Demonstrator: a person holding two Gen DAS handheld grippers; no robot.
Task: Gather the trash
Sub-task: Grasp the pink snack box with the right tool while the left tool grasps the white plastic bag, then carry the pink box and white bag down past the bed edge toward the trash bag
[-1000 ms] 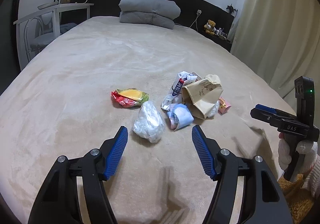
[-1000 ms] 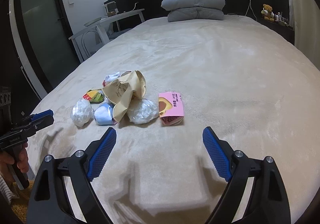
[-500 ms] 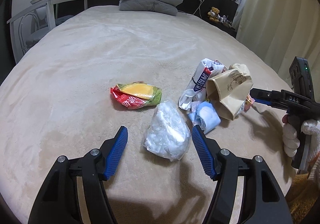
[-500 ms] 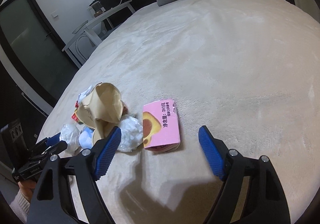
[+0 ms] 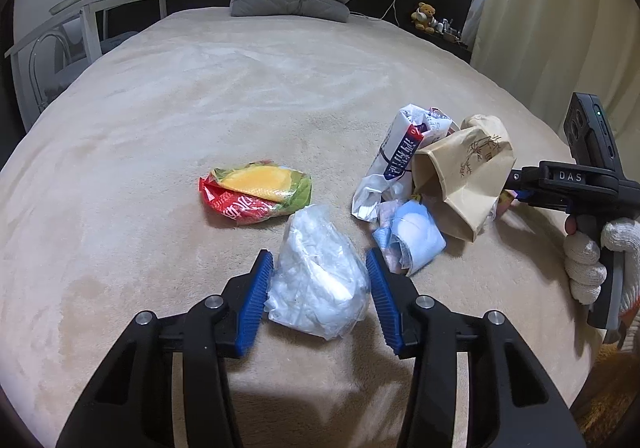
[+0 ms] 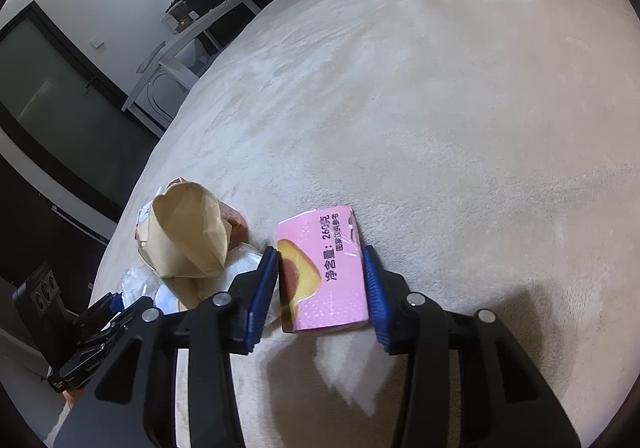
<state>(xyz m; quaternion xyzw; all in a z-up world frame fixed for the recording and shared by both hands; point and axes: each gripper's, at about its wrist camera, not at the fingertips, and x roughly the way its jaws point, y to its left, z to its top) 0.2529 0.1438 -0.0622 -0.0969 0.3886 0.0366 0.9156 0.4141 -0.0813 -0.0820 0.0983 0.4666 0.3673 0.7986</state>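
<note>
On the wide beige bed point(image 5: 280, 88), I have brought both tools down in the last second onto a litter pile that sits near the foot edge. A brown paper bag point(image 5: 468, 172) leans over the heap. My left gripper point(image 5: 318, 292), jaws narrowed from wide, now brackets a crumpled clear plastic bag point(image 5: 320, 288), pads at its sides. My right gripper point(image 6: 322, 288) has closed likewise around a pink snack box point(image 6: 324, 276), touching or nearly so. Both picks look one squeeze from done. Open blanket stretches ahead; a red-and-yellow wrapper point(image 5: 256, 196) lies just beyond the left.
</note>
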